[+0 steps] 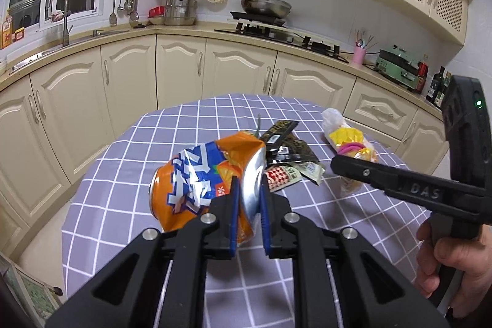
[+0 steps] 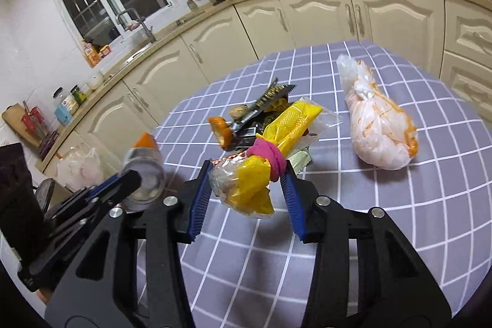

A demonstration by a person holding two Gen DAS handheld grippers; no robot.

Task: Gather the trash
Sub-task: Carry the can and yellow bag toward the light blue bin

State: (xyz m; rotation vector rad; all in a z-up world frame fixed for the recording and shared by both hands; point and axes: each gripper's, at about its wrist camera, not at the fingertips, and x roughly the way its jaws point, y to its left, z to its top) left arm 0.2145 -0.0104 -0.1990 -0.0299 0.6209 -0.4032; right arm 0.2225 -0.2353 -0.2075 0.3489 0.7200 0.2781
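A kitchen table with a purple grid-patterned tablecloth [image 1: 147, 174] fills both wrist views, cream cabinets curving behind it.

In the left wrist view, the left gripper [image 1: 249, 199] sits at 6 o'clock, its blue-padded fingers nearly pressed together and pinching the bent rim of a crushed orange soda can [image 1: 200, 174]. The can juts out toward 9 o'clock, lifted above the cloth. Beyond it, toward 1 o'clock, lies a small heap of black and patterned snack wrappers [image 1: 286, 149] on the table. At 3 o'clock a hand [image 1: 446, 263] holds the other tool.

In the right wrist view, the right gripper [image 2: 246, 189] at 6 o'clock has its jaws drawn partway in around a crinkled yellow-and-clear plastic wrapper [image 2: 276, 137] tied at its middle with a pink band [image 2: 270, 159]. The right-hand pad touches the bundle at the band; the left-hand pad touches its clear end. The wrapper stretches toward 12 o'clock over the wrapper heap. At 2 o'clock, well apart, a knotted pale plastic bag [image 2: 378, 125] with orange streaks rests on the cloth. At 9 o'clock the left tool appears, blurred, with the can's silvery base.
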